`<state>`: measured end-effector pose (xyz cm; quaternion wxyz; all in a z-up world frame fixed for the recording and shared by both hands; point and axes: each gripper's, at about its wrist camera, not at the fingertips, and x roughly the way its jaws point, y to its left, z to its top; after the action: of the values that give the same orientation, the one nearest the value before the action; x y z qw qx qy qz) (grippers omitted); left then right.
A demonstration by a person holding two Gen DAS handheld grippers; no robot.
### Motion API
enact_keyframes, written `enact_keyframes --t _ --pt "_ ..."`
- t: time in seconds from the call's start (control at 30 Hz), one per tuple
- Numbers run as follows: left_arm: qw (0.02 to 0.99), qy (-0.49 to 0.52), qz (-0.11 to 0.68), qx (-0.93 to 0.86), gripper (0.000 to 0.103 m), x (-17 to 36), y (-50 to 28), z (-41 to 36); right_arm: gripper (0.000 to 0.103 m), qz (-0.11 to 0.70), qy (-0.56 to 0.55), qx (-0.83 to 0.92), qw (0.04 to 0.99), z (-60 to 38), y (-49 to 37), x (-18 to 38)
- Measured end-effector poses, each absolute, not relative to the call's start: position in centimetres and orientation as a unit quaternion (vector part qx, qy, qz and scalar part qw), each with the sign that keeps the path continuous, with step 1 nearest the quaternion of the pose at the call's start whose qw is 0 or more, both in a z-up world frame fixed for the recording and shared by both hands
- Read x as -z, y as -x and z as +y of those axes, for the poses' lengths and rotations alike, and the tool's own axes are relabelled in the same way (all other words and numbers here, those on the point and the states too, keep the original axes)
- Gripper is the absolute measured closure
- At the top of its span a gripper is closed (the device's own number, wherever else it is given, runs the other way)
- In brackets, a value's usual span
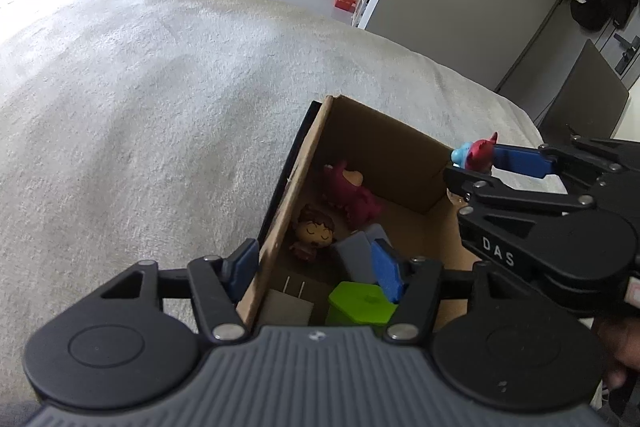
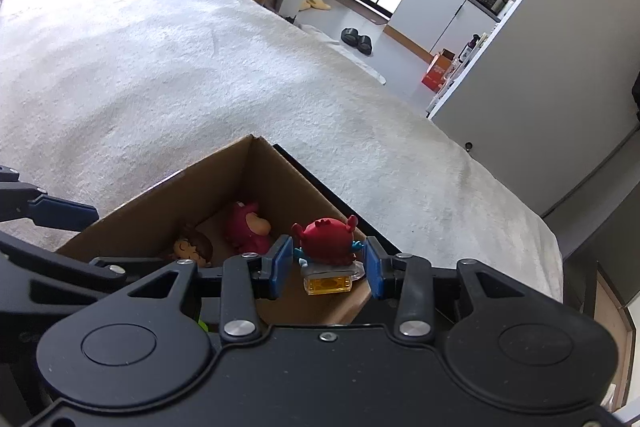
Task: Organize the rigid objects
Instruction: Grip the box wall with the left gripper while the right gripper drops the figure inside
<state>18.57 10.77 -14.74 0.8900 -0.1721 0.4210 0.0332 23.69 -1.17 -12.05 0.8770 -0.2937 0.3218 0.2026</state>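
Left gripper (image 1: pixel 316 267): jaws astride the cardboard box's (image 1: pixel 298 183) left wall, one pad outside, one inside; pads not seen pressing, nothing held.
Right gripper (image 2: pixel 327 261): clamped on red crab figurine (image 2: pixel 328 237), held over the box's right rim.
Box contents: dark-red plush figure (image 1: pixel 350 195), brown-haired doll (image 1: pixel 314 233), green block (image 1: pixel 360 305).
Support: white blanket (image 1: pixel 160 87).

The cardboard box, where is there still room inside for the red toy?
The brown cardboard box has bare floor near its far right corner, between the dark pink plush figure and the right wall. The near end is crowded: brown-haired doll, grey block, green plastic block. The right gripper holds the red crab figurine above that side.
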Motion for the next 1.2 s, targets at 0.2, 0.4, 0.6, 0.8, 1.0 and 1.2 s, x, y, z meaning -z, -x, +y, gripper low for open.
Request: enact_keyframes --t 0.2,0.4,0.6,0.8,1.0,1.2 --pt "0.885 0.174 0.428 -0.060 0.071 15.3 -19.1 11.4 0.065 0.330 0.297 -0.202 0.873 -1.3 -24.6 12.8" --pt "0.881 0.179 0.431 -0.076 0.083 15.5 -19.4 11.8 0.065 0.331 0.300 -0.204 0.871 -1.3 -25.2 13.4" --pt "0.878 0.188 0.433 -0.084 0.089 15.8 -19.5 12.2 0.064 0.331 0.303 -0.208 0.869 -1.2 -25.8 13.7" --pt "0.876 0.191 0.433 -0.088 0.089 15.9 -19.6 12.2 0.064 0.322 0.307 -0.205 0.872 -1.1 -26.2 13.7" --pt "0.879 0.180 0.433 -0.088 0.089 15.8 -19.6 11.8 0.064 0.322 0.300 -0.208 0.874 -1.4 -25.8 13.4" --pt "0.877 0.188 0.434 -0.087 0.089 15.6 -19.6 11.8 0.060 0.318 0.293 -0.202 0.879 -2.3 -24.7 12.5"
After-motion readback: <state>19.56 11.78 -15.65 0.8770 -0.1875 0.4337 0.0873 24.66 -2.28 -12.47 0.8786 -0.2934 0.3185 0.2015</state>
